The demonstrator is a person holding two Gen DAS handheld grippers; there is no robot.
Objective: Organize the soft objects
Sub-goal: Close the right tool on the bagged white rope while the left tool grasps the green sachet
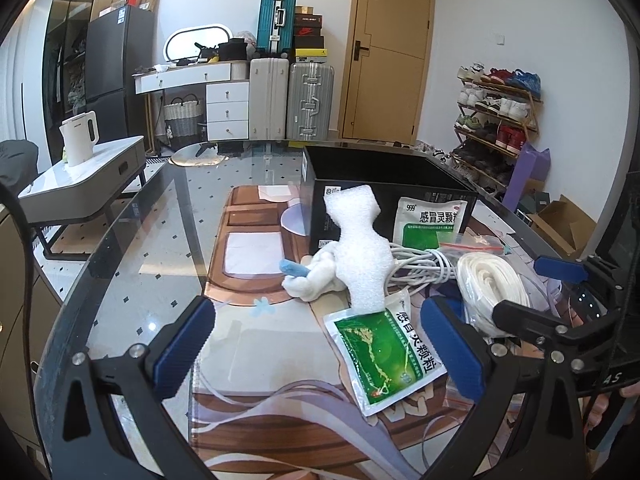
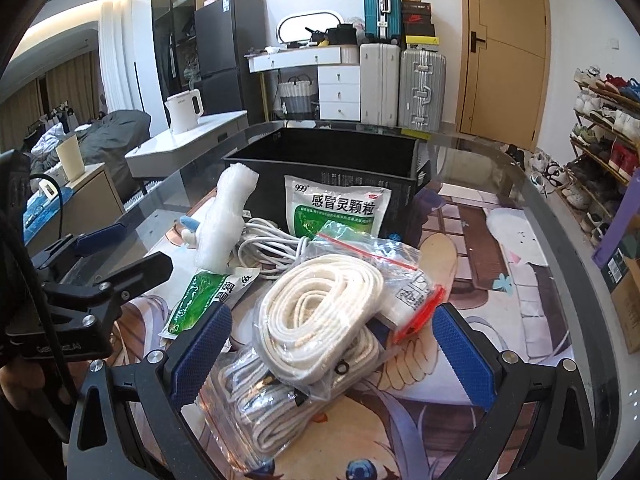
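Green-white sachet [image 2: 338, 208] leaning on black box [image 2: 328, 156]: "999", "感冒灵颗粒". Second sachet [image 1: 384, 356] flat on table, same chars, partly hidden. Shoebox [image 1: 308, 31] in stack by the door: red swoosh logo. Other labels too small.

Glossy glass table [image 1: 120, 248], plastic-bagged rope [image 2: 320, 320]

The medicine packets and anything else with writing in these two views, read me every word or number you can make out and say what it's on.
"999" and "感冒灵颗粒": upright green-and-white sachet leaning on the black box.
"感冒灵颗粒": second sachet lying flat on the mat, seen in the left wrist view.
Small print on both sachets: too small to read.
White label on the black box: blurred.
Printed label in the zip bag: unreadable.
Shoe boxes by the suitcases: logos only, no legible words.
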